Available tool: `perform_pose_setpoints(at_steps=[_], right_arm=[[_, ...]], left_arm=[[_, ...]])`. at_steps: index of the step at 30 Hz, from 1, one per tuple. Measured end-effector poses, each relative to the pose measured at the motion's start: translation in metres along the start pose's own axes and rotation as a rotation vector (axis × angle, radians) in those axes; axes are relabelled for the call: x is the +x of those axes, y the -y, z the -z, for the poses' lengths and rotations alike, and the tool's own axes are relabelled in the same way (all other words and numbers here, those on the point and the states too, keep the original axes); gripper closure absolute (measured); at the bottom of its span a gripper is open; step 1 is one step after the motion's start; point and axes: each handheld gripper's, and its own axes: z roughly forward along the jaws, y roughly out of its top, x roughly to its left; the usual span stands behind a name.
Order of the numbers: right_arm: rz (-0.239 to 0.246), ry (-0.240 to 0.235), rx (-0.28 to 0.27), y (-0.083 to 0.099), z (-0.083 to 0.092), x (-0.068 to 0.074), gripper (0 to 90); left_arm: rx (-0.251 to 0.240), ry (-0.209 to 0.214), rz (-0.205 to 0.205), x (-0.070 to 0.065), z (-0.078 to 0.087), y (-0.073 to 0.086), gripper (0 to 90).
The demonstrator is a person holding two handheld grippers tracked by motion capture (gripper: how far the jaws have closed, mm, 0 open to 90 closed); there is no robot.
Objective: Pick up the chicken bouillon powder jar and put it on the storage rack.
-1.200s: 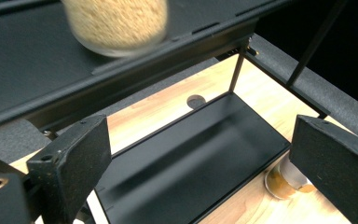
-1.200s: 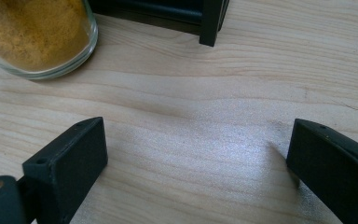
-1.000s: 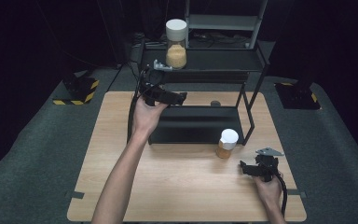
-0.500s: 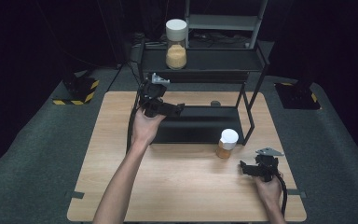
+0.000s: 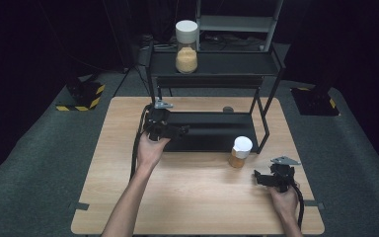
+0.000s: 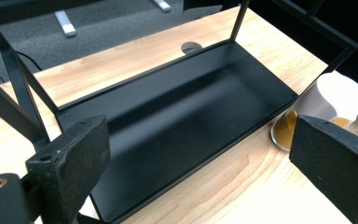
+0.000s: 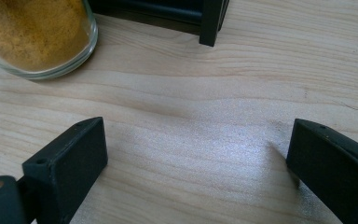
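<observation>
Small jar [image 5: 240,151] upright on table [image 5: 197,197], before shelf tray [image 6: 177,116] | at 10 o'clock from right gripper [image 5: 261,177], nearer | left gripper [image 5: 177,132] farther | both released, jaws empty

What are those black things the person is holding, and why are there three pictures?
They are hand-held claws, one in each hand. One camera looks down from above; it shows the left claw by the black rack's bottom tray, and the right claw low over the wooden table. A small camera rides on each claw, looking between its two black fingers. Both claws are open and hold nothing. A white-lidded jar of orange powder stands on the table; a taller jar stands on the rack's top shelf.
</observation>
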Motion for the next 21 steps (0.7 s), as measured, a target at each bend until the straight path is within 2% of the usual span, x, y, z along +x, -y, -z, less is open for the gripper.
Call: perform_pose_setpoints(at_steps=[5, 13, 21], right_arm=[[0.000, 0.000, 0.000, 0.000, 0.000, 0.000, 4.2], [0.000, 0.000, 0.000, 0.000, 0.000, 0.000, 4.2], [0.000, 0.000, 0.000, 0.000, 0.000, 0.000, 4.2]], left_arm=[[-0.007, -0.009, -0.005, -0.002, -0.004, 0.010, 5.3], [0.008, -0.020, -0.025, -0.008, -0.014, 0.020, 5.4], [0.031, -0.029, -0.046, -0.018, -0.034, 0.043, 5.9]])
